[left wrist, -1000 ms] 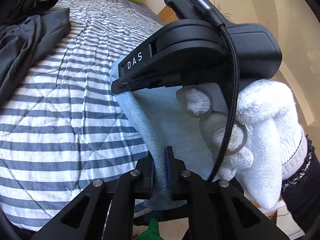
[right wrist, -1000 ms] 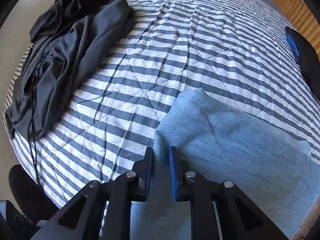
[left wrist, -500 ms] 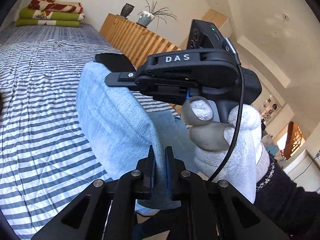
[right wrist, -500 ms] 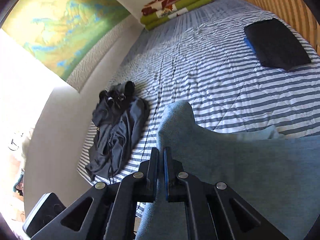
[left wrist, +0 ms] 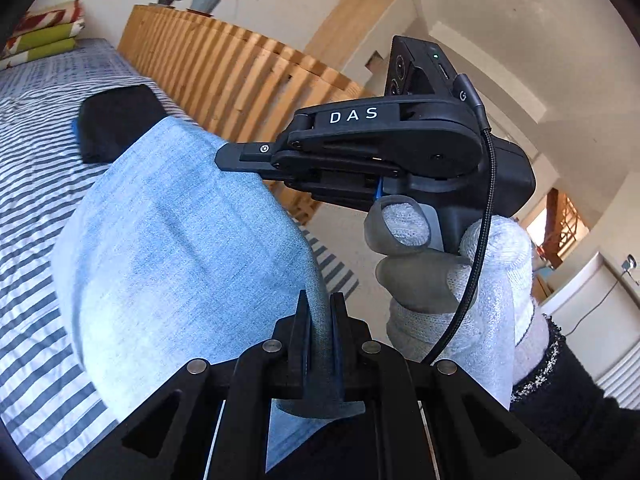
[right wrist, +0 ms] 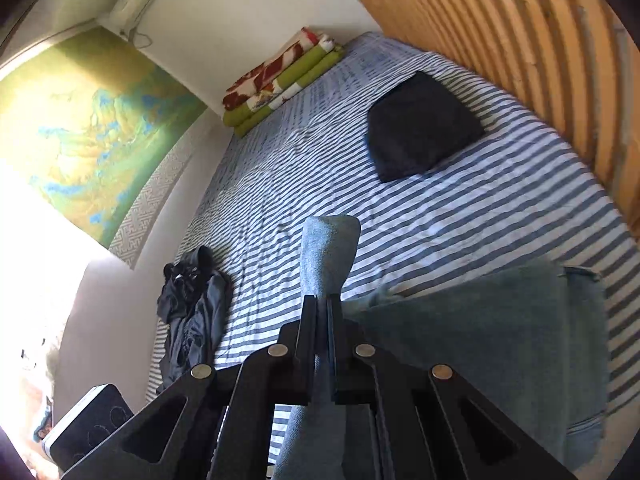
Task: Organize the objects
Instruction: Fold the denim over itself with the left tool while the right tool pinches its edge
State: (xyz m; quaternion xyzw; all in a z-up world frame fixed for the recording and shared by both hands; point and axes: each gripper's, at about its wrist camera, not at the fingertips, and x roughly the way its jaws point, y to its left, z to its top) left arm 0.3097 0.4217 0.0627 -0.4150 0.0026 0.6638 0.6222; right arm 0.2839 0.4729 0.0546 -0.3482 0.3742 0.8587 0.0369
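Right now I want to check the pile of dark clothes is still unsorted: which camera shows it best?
The right wrist view. The pile of dark clothes lies crumpled at the striped bed's edge by the wall, fully visible. The left wrist view does not show it; the light blue garment held up fills that side.

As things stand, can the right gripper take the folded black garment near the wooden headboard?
Probably not yet. The right gripper is shut on the blue denim, as is the left gripper; the folded black garment lies uncovered farther up the bed.
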